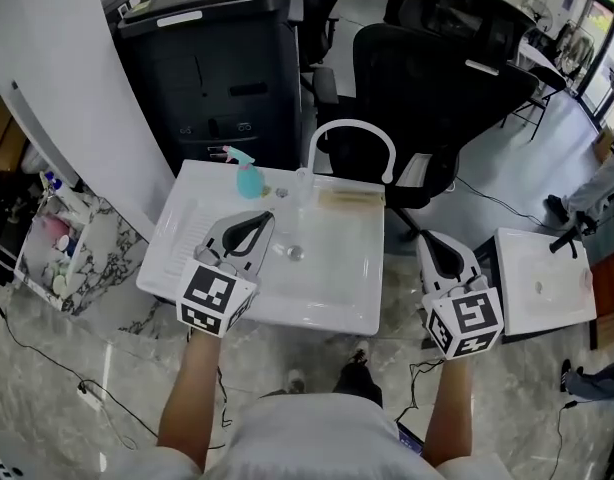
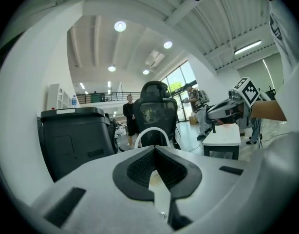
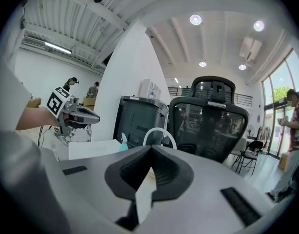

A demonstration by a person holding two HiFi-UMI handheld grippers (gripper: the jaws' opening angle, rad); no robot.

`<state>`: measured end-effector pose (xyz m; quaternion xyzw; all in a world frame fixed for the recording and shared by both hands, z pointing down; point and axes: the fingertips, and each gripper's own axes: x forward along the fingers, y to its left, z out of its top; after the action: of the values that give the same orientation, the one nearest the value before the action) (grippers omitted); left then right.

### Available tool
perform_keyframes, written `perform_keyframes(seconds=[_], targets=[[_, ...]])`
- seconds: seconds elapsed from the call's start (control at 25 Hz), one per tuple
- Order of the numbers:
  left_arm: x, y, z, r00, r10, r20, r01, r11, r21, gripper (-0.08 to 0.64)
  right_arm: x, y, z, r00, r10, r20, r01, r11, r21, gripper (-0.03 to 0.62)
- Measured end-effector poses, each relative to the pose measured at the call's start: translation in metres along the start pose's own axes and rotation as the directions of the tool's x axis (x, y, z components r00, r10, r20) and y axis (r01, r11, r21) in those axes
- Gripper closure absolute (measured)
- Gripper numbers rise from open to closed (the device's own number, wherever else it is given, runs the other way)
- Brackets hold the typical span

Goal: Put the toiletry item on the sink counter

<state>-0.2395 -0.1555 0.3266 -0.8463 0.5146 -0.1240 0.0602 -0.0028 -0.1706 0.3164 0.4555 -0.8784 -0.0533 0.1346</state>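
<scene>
**While both claws were empty, the bottle stood on the sink counter**

Because the left gripper carried nothing, its jaws were pressed together at the tips, as its own view showed. It hovered low over the basin of the white sink and pointed toward the back ledge. Just beyond it, the teal spray bottle stood upright on that ledge, to the left of the white arched faucet and apart from both claws. I judged this to be the toiletry item. It seemed to be in its place on the counter already, so the placing looked done rather than pending. To the right of the faucet a flat beige pad lay on the same ledge; what it was I could not tell. Further right, the right gripper hung outside the sink, over the grey floor, and its jaws were also closed on nothing. It was probably held aside so that it would not disturb the ledge. A second white sink stood well apart at the far right.
</scene>
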Motion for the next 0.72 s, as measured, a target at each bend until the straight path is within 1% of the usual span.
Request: perform_keyframes(seconds=[0.28,0.44,0.72], targets=[[-0.02,0.011,0.004,0.999,0.047,0.013,-0.048,0.999,0.013,0.549,0.001,0.014,0.006,1.0,0.0,0.008,0.0,1.0,-0.012,0.597],[-0.024,0.013,0.005,0.999,0.045,0.022,-0.045,0.999,0.013,0.549,0.003,0.017,0.005,1.0,0.002,0.006,-0.002,1.0,-0.01,0.597],[-0.026,0.016,0.001,0.999,0.047,0.014,-0.047,0.999,0.001,0.549,0.008,0.02,0.001,1.0,0.012,-0.008,-0.012,1.0,-0.013,0.597]])
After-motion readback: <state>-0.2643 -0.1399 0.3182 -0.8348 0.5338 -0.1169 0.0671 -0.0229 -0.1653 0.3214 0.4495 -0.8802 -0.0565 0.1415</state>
